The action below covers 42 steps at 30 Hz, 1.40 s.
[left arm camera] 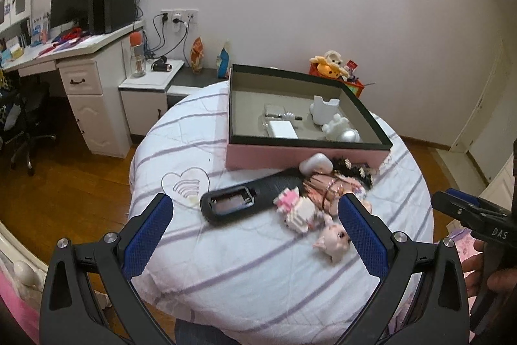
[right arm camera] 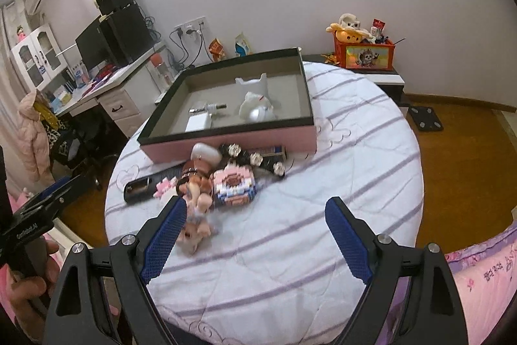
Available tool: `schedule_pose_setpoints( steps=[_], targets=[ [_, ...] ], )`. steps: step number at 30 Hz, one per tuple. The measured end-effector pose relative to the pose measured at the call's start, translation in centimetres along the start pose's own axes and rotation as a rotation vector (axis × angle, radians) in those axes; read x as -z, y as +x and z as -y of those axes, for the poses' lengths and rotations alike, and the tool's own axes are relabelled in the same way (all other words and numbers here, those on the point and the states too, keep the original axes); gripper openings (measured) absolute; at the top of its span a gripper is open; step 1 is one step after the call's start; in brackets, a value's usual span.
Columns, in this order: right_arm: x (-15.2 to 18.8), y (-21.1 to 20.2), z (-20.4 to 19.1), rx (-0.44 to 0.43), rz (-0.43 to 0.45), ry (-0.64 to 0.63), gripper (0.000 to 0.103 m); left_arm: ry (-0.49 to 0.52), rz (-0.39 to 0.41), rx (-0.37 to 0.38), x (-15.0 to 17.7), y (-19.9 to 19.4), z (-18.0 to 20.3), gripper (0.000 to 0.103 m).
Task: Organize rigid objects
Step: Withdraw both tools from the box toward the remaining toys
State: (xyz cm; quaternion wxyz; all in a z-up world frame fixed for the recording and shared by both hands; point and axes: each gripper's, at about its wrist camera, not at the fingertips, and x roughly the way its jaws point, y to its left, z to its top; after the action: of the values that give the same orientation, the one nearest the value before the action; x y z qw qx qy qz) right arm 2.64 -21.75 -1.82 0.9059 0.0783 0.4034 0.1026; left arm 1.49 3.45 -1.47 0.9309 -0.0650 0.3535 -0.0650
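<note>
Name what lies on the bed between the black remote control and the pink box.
In the left wrist view, only bare striped sheet separates the black remote control from the pink box; the white case sits beside the remote's far end.

White capitals "DAS" on the black body of the right gripper, cut off by the edge of the left wrist view. White lettering, perhaps "GenRobot.AI", along the black body of the left gripper in the right wrist view; blurred, hard to confirm. Printed characters on the pink-purple bedding at lower right, too small to read. Nothing else legible.
</note>
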Motion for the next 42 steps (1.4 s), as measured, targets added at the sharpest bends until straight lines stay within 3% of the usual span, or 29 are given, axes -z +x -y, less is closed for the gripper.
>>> schedule_pose_setpoints(
  steps=[21, 37, 42],
  targets=[
    [1.4, -0.5, -2.1, -0.014, 0.004, -0.030, 0.089, 0.013, -0.018, -0.049, 1.8, -1.0, 0.7, 0.103],
    [3.0, 7.0, -5.5, -0.079, -0.161, -0.033, 0.089, -0.024, -0.109, -0.101, 3.1, 2.8, -1.8, 0.103],
    [3.1, 8.9, -5.5, -0.071, -0.172, -0.011, 0.089, -0.042, -0.129, -0.106, 3.2, 3.8, -2.7, 0.103]
  ],
)
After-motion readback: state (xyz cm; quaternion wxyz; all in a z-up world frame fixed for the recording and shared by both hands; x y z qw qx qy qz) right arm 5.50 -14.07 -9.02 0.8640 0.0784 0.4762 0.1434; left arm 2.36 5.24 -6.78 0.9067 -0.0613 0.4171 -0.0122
